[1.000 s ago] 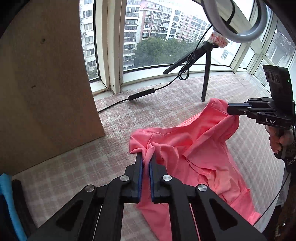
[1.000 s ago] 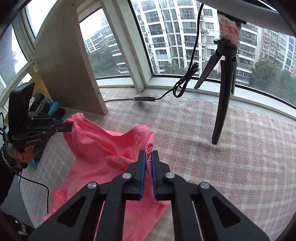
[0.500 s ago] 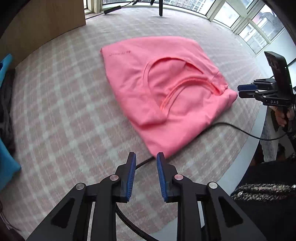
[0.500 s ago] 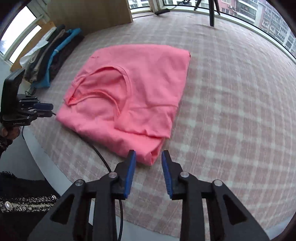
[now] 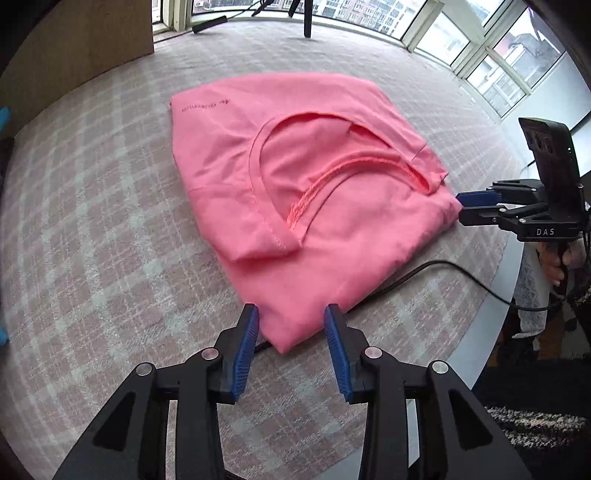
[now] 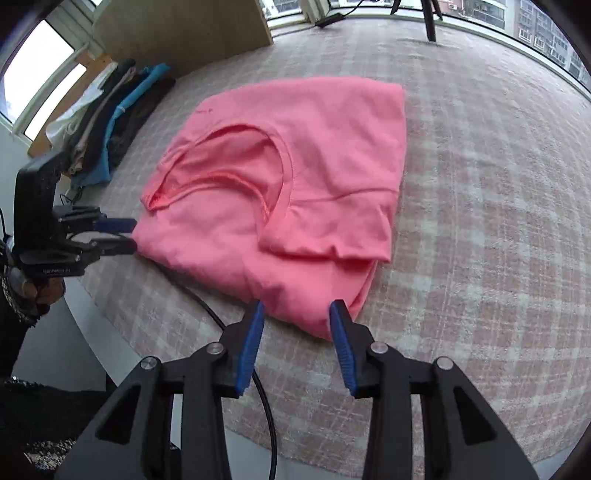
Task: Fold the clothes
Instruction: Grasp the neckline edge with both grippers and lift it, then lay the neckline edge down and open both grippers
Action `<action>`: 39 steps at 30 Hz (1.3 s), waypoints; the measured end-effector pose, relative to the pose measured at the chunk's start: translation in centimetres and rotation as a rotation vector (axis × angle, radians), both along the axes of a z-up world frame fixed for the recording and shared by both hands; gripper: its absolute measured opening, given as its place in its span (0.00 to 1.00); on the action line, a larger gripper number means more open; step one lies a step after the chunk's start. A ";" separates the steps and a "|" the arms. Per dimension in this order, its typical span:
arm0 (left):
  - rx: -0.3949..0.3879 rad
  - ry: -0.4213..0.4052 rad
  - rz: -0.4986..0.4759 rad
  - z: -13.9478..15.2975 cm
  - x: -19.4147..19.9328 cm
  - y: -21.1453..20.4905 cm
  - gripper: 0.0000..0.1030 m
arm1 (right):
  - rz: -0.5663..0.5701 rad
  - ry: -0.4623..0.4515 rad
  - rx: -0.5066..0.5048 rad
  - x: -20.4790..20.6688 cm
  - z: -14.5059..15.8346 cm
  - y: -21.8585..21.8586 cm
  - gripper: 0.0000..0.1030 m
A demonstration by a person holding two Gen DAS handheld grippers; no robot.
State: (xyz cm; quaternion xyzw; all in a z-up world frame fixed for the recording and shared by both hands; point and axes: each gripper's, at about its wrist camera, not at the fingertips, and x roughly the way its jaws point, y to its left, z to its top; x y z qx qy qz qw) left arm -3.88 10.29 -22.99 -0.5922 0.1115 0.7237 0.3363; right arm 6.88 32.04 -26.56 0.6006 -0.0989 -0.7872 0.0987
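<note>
A pink sleeveless top lies folded flat on the checked tablecloth, its neckline facing up. My left gripper points down at the fold's near corner; its jaws are opening, the corner lies between the blue pads untouched. My right gripper stands the same way over the other near corner of the top, jaws opening, cloth between them but not pinched. Each gripper also shows in the other's view: the right gripper and the left gripper at the garment's side edges.
A black cable runs under the garment's near edge and off the table rim. A pile of dark and blue clothes lies at the far left by a wooden board. A tripod leg stands by the windows.
Both grippers held the pink top up by its corners, shut. They swung it toward the near table edge, laid it down folded and let go; both jaws have spread wider.
</note>
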 end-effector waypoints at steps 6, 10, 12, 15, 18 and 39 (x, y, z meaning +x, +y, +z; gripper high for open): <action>-0.022 0.036 0.004 4.4 0.9 -3.1 0.34 | 0.014 0.018 0.002 3.2 4.1 1.2 0.36; -0.044 0.178 -0.082 5.8 -0.5 -0.4 0.35 | -0.015 0.143 0.027 1.2 7.0 2.0 0.36; -0.067 0.215 -0.139 4.5 -1.2 1.3 0.35 | 0.044 0.166 0.107 -0.4 6.2 1.0 0.36; -0.100 0.220 -0.217 2.4 -1.6 3.6 0.35 | 0.138 0.134 0.157 -2.8 3.9 -0.6 0.36; -0.115 0.235 -0.268 1.5 -1.9 4.8 0.35 | 0.231 0.119 0.191 -4.3 2.2 -2.3 0.36; -0.055 0.199 -0.236 6.0 -2.7 3.3 0.05 | 0.242 0.119 0.082 -4.1 6.8 0.0 0.05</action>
